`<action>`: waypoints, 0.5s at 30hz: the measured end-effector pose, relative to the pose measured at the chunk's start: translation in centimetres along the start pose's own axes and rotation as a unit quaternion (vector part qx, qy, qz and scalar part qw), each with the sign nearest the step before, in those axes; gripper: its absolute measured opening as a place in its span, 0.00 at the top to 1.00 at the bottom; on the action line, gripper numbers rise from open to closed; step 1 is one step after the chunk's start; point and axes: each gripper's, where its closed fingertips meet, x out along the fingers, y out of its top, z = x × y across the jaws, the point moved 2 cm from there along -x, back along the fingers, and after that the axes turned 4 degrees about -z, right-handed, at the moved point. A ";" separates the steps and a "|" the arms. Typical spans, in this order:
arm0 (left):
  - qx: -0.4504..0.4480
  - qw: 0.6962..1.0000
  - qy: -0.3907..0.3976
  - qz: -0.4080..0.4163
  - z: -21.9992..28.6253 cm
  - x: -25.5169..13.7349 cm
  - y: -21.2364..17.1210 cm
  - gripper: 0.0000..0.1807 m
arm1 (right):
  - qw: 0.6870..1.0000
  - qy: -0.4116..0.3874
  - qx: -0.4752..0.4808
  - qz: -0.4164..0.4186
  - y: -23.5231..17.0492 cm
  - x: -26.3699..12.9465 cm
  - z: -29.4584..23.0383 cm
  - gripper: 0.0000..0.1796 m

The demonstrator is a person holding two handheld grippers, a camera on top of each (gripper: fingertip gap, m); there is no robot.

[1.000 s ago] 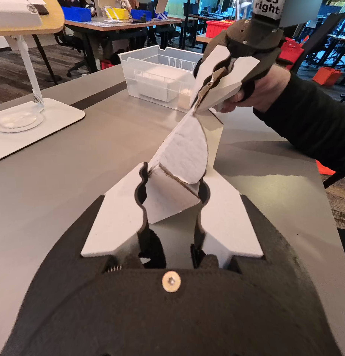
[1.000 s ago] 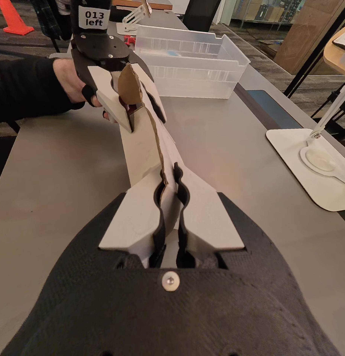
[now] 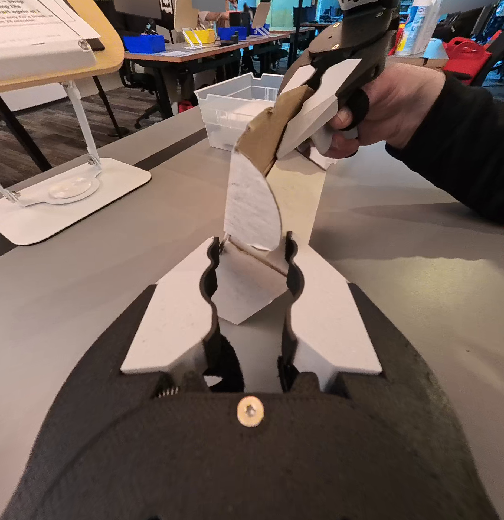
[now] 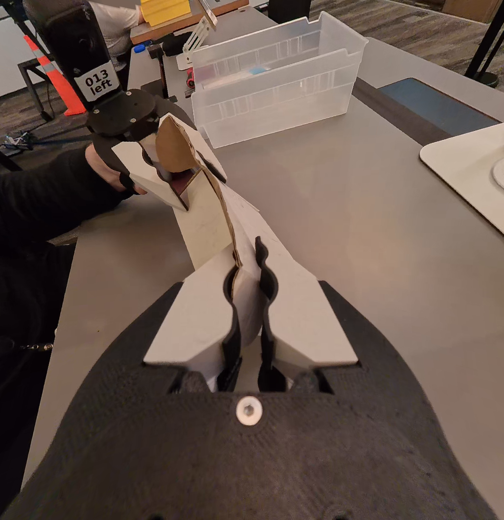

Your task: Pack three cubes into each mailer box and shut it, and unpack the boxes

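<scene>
A white cardboard mailer box (image 3: 253,202), opened out with its brown inner side showing, hangs between my two grippers above the grey table (image 3: 104,267). My left gripper (image 3: 252,242) is shut on the box's lower corner. My right gripper (image 3: 281,123) is shut on a brown flap at the raised far end. In the right wrist view my right gripper (image 4: 245,247) pinches the flap edge, and the box (image 4: 206,219) runs up to my left gripper (image 4: 203,194). I see no cubes on the table.
A clear plastic bin (image 3: 231,112) stands at the back of the table; it also shows in the right wrist view (image 4: 273,92). A white stand base (image 3: 71,191) sits at the left edge. A person's hands and dark sleeves (image 3: 456,146) hold the grippers.
The right gripper has lifted its end of the box higher, so the box now stands steeper between the two grippers. Both grips are unchanged.
</scene>
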 end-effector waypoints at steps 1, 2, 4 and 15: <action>0.004 1.000 0.007 -0.001 0.0 -0.1 0.0 0.75 | 1.000 -0.004 0.001 0.001 0.1 0.0 0.1 0.98; 0.006 1.000 0.011 -0.002 0.1 -0.1 0.0 0.75 | 1.000 -0.005 0.006 0.003 0.1 0.1 0.2 0.98; 0.002 1.000 0.012 0.004 0.2 -0.2 0.0 0.75 | 1.000 0.000 0.020 0.006 0.2 0.1 0.4 0.97; 0.000 0.999 0.034 0.009 -0.1 -0.4 0.1 0.76 | 1.000 0.000 0.021 0.007 0.3 0.3 0.8 0.97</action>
